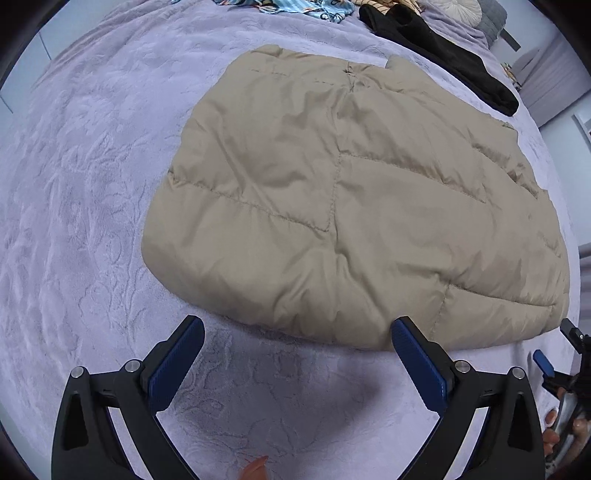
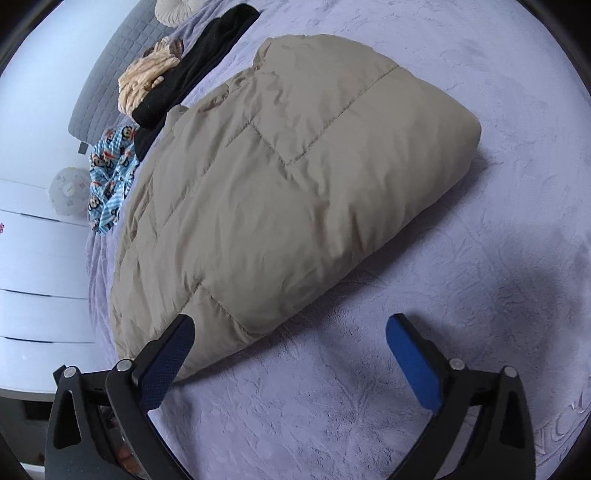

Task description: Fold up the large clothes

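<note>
A beige quilted puffer jacket (image 1: 343, 206) lies folded into a thick pad on the lavender bedspread (image 1: 92, 221). My left gripper (image 1: 297, 326) hovers open just in front of the jacket's near edge, with only bedspread between its blue pads. In the right wrist view the same jacket (image 2: 288, 192) stretches away to the upper left. My right gripper (image 2: 290, 325) is open over the jacket's near corner; its left finger sits in front of the fabric, and the pads press on nothing. The right gripper (image 1: 557, 354) also shows at the left wrist view's right edge.
A black garment (image 1: 439, 48) and a blue patterned cloth (image 1: 291, 7) lie beyond the jacket. In the right wrist view the black garment (image 2: 192, 70), a cream knit (image 2: 147, 81) and the blue monkey-print cloth (image 2: 110, 173) line the bed's far side, near a grey headboard (image 2: 110, 77).
</note>
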The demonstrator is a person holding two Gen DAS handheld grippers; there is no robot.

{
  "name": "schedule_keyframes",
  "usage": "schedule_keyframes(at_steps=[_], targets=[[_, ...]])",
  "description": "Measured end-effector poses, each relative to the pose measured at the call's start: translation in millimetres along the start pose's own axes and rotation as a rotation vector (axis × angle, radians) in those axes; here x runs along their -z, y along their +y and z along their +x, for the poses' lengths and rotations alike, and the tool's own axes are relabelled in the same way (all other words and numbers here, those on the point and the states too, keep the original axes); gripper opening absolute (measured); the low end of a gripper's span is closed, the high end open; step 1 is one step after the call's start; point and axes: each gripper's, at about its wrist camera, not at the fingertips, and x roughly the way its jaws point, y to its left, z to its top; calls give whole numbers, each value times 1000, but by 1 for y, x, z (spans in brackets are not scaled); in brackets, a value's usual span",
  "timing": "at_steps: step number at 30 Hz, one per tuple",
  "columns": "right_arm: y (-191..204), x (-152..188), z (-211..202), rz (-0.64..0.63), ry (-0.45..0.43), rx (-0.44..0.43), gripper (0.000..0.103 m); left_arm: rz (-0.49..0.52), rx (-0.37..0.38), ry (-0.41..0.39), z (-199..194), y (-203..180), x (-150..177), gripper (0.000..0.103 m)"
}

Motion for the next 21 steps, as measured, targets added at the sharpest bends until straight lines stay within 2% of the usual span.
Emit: schedule_keyframes(at_steps=[6,9,13,16,21], targets=[[-9,-4,7,75,13,-103,103,-176,196,55,9,36,7,102],[-13,-6,15,119,29,-167,103,-266,170,84,21,54,13,101],[-16,-7,25,156,44,-203,103,-309,199,82,29,65,17,101],[-17,-12,33,172,50,-218,103,-319,317,95,39,63,9,101],[-15,-25,50,213,52,-271,103,-341,426,31,48,52,-16,101]])
